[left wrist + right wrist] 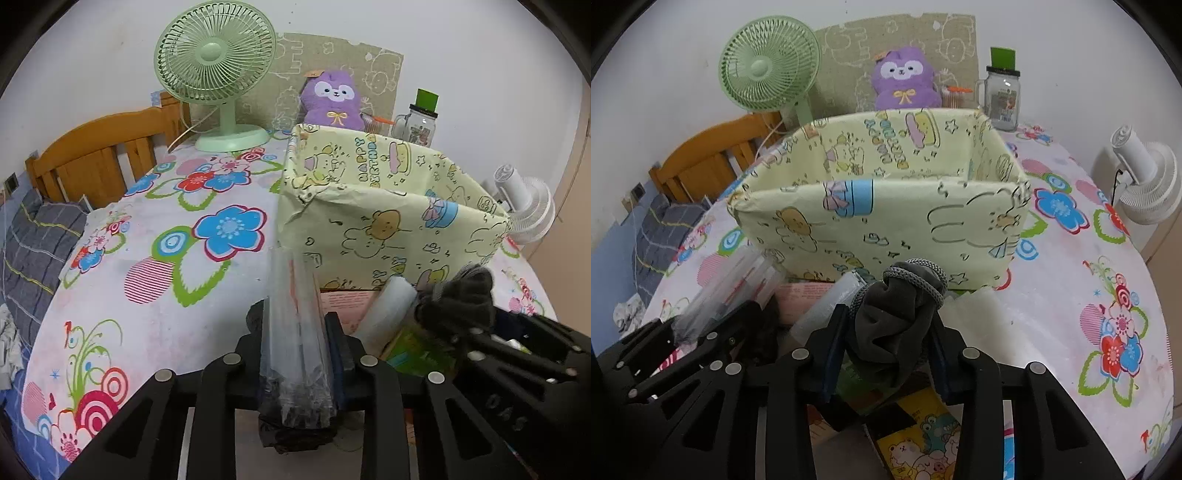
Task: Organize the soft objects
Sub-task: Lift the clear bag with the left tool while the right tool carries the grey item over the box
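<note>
My left claw (299,354) is clamped on a clear bag (295,332) w/ dark stuff, my right claw (886,354) pinches a grey sock (897,317), both just before the box (886,221); only right view shows cartoon packs (923,443) underneath.

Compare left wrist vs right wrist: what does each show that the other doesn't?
Left wrist only: left gripper shut on a clear plastic packet.
Right wrist only: right gripper clamping a grey sock; a cartoon-animal packet beneath.
Both: yellow box, green fan, purple plush, glass jar, white fan.
</note>
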`<action>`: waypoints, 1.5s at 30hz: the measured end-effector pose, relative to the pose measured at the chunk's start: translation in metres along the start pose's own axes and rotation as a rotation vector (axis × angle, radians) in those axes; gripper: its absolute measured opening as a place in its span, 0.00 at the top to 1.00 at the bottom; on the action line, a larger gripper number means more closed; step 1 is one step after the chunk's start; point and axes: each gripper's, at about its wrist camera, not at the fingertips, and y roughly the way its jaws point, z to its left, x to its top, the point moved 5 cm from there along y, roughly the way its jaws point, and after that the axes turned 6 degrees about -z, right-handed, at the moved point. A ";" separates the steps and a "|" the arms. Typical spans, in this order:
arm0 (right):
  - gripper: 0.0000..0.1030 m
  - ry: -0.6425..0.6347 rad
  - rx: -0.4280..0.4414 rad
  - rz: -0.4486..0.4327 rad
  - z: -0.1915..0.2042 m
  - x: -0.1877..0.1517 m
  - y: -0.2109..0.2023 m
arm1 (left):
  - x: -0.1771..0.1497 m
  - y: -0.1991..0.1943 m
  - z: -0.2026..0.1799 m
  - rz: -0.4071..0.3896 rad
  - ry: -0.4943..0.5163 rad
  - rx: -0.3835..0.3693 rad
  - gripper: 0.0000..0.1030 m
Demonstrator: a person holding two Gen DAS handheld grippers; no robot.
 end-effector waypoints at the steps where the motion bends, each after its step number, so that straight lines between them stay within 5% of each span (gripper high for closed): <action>1: 0.59 0.002 -0.003 -0.008 -0.001 0.001 -0.002 | 0.000 0.000 0.001 0.002 -0.001 0.005 0.77; 45: 0.58 -0.006 -0.029 -0.183 -0.012 0.037 -0.095 | 0.041 -0.084 -0.047 -0.169 0.075 -0.013 0.78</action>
